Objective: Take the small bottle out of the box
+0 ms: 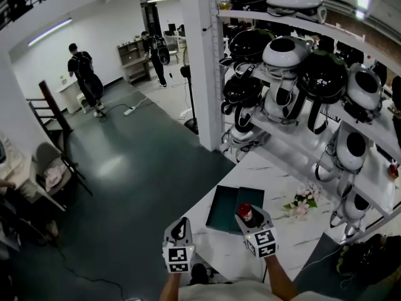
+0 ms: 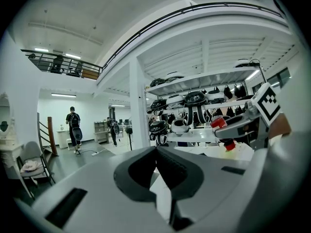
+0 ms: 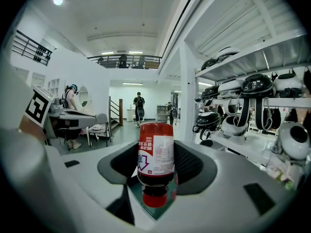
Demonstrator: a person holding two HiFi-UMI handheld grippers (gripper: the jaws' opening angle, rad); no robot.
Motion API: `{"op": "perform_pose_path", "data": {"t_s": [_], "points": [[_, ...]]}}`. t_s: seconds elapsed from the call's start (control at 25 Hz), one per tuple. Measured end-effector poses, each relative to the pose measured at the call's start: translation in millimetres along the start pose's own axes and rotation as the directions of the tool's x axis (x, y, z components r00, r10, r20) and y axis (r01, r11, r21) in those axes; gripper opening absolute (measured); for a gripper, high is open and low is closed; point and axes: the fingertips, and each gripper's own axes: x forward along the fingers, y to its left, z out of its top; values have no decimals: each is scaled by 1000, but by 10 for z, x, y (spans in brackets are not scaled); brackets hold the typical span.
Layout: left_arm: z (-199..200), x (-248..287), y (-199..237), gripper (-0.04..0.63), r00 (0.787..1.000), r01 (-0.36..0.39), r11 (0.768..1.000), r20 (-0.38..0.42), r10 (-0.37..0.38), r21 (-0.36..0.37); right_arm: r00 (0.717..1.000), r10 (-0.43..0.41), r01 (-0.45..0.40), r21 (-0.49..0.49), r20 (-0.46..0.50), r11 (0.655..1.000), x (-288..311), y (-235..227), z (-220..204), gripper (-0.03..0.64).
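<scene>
the left gripper (image 2: 156, 165) hangs nearest the person, its jaws closed together with nothing between them, held off to the left of the work. just beside it the right gripper (image 3: 155, 160) has its jaws set wide and pressed on the label of the small dark bottle with a red cap and a red-and-white label (image 3: 155, 154), gripping it across the body. in the head view the bottle sits up in those jaws above the right part of the open dark teal box (image 1: 220, 211), which lies on the white marbled counter (image 1: 288, 248); a sliver of teal shows under the cap in the right gripper view. whether the bottle has fully cleared the box wall cannot be told.

the step in hand looks to be the lift-out, nearly done. the next move probably calls for carrying the bottle sideways, clear of the box, and setting it on bare counter, short of the small spray of pink and white flowers (image 1: 303, 200). beyond stands a white shelving rack (image 1: 294, 148) loaded with helmets.
</scene>
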Motion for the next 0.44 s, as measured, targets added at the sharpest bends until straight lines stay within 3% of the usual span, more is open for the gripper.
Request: {"op": "perform_pose_path", "data": {"t_s": [0.44], "points": [[-7,39,-31,18,1000,11,1000,0,-11,4,1000,-4,4,-16,-9,1000,30,-12,-18,236]]}}
